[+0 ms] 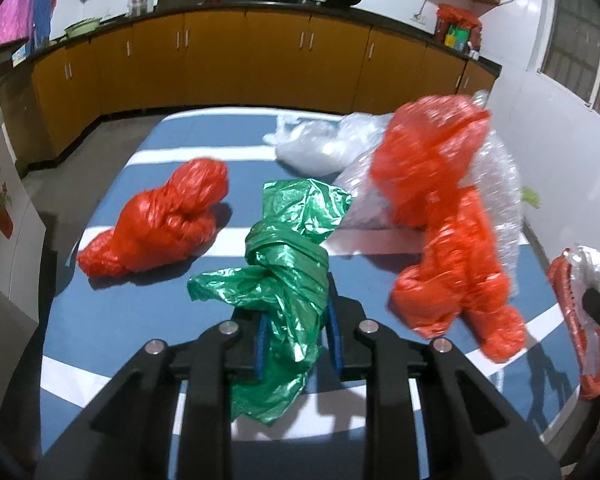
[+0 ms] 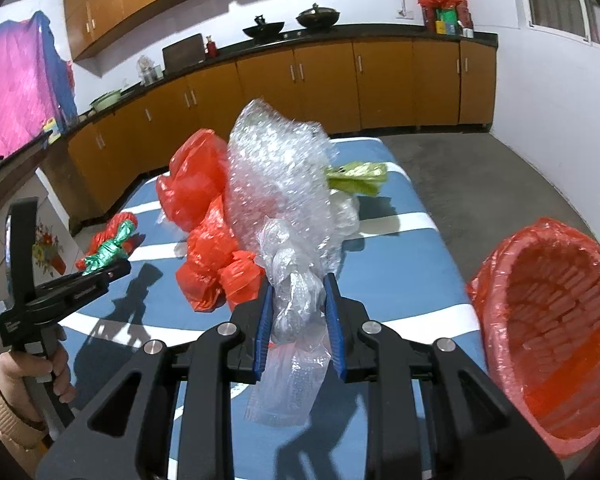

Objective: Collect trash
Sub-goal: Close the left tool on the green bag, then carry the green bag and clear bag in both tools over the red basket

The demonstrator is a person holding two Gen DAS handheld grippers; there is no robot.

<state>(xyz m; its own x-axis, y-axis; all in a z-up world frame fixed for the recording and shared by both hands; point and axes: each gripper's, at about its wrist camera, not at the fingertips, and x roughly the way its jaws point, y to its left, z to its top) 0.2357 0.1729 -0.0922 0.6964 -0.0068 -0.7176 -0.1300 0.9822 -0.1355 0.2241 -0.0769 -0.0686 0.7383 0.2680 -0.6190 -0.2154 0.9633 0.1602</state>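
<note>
Right claw point(image 2: 299, 320) clamped on bubble-wrap bundle point(image 2: 278, 184), red plastic bag point(image 2: 204, 216) tangled in, load held above blue-striped desk point(image 2: 412, 264). Red-lined bin point(image 2: 548, 332) just right of this claw, mouth tilted toward it; right arm nearer. Bundle's long axis runs away from claw: crinkled, bulky, light. Left claw point(image 1: 298, 336) pinches knotted green plastic bag point(image 1: 288, 256), raised off desk. Second red bag point(image 1: 156, 220) on desk, left, ungripped.

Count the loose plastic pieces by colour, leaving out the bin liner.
Red: 2, table red bag, hanging red bag
Green: 1, the green bag
Clear: 1, the bubble wrap
White: 1, the white bag
Yellow-green: 1, the yellow-green scrap
Total: 6
</note>
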